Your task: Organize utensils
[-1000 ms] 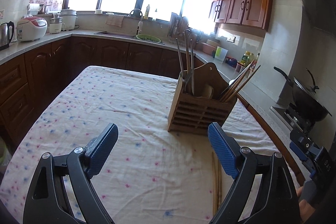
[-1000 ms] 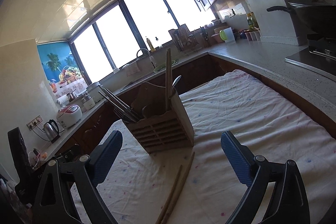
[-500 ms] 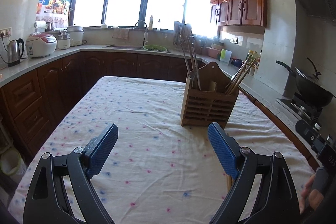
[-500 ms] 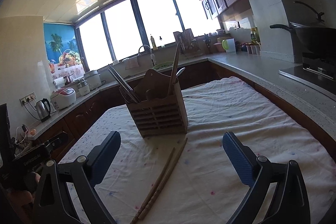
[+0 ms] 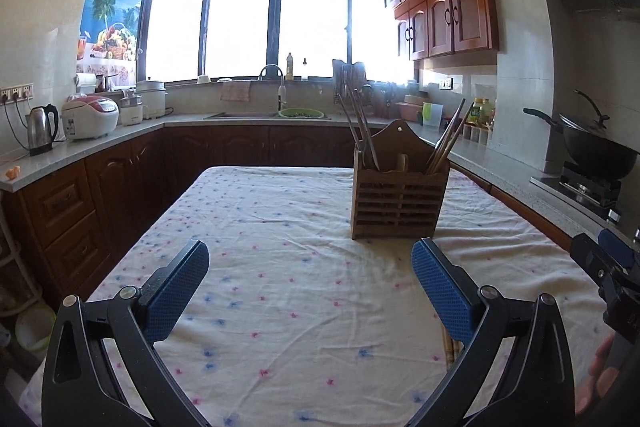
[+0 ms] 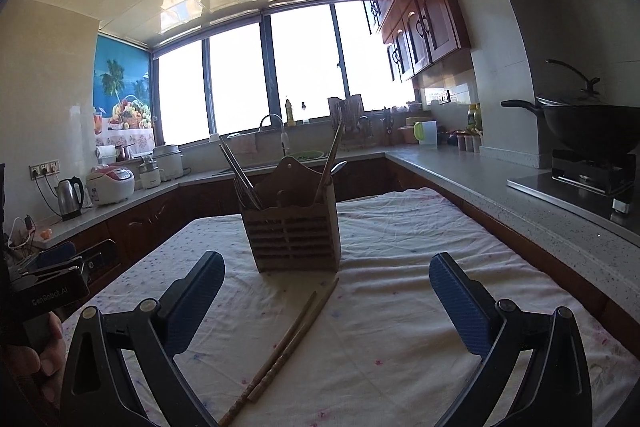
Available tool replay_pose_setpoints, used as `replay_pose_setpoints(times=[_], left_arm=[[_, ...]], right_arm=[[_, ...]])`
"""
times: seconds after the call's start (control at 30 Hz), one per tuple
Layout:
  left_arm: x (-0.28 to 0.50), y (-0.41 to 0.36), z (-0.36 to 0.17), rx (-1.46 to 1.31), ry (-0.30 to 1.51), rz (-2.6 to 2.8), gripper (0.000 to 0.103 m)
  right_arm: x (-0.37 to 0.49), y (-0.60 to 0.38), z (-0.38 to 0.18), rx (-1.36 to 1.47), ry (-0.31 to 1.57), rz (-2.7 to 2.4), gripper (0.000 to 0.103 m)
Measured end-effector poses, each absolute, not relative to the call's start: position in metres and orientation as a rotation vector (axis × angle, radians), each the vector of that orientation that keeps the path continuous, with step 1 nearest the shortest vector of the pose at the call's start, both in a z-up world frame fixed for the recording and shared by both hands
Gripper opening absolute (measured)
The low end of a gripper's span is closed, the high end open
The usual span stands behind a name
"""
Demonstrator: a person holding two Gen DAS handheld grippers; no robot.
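Observation:
A slatted wooden utensil holder (image 5: 398,205) stands on the cloth-covered table (image 5: 280,267), also in the right wrist view (image 6: 294,235). It holds metal chopsticks on its left and wooden chopsticks on its right. A pair of wooden chopsticks (image 6: 292,335) lies on the cloth in front of the holder, between my right gripper's fingers; only its end shows in the left wrist view (image 5: 449,347). My left gripper (image 5: 310,269) is open and empty, short of the holder. My right gripper (image 6: 326,283) is open and empty, above the loose chopsticks.
Kitchen counters run round the table on the left, back and right. A kettle (image 5: 40,127) and rice cooker (image 5: 90,117) stand on the left counter, a sink (image 5: 248,115) at the back, a wok (image 5: 596,151) on the stove at right.
Both grippers have pulled back and levelled, so the holder looks farther off and upright. The loose chopsticks now lie between the right gripper's fingers. Both stay open.

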State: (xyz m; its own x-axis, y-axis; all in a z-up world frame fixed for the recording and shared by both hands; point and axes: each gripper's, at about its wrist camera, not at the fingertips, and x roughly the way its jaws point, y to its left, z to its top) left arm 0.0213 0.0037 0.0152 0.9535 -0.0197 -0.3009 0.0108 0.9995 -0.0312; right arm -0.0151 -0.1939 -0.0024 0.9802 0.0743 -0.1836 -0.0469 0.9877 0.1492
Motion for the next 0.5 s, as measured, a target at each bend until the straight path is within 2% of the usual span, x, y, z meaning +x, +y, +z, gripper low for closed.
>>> replay_pose_setpoints(times=[0.5], left_arm=[[0.018,-0.009,-0.011,0.011,0.363,-0.009,0.103]], right_arm=[[-0.022,-0.189,-0.021,0.116,0.228,0.082,0.103]])
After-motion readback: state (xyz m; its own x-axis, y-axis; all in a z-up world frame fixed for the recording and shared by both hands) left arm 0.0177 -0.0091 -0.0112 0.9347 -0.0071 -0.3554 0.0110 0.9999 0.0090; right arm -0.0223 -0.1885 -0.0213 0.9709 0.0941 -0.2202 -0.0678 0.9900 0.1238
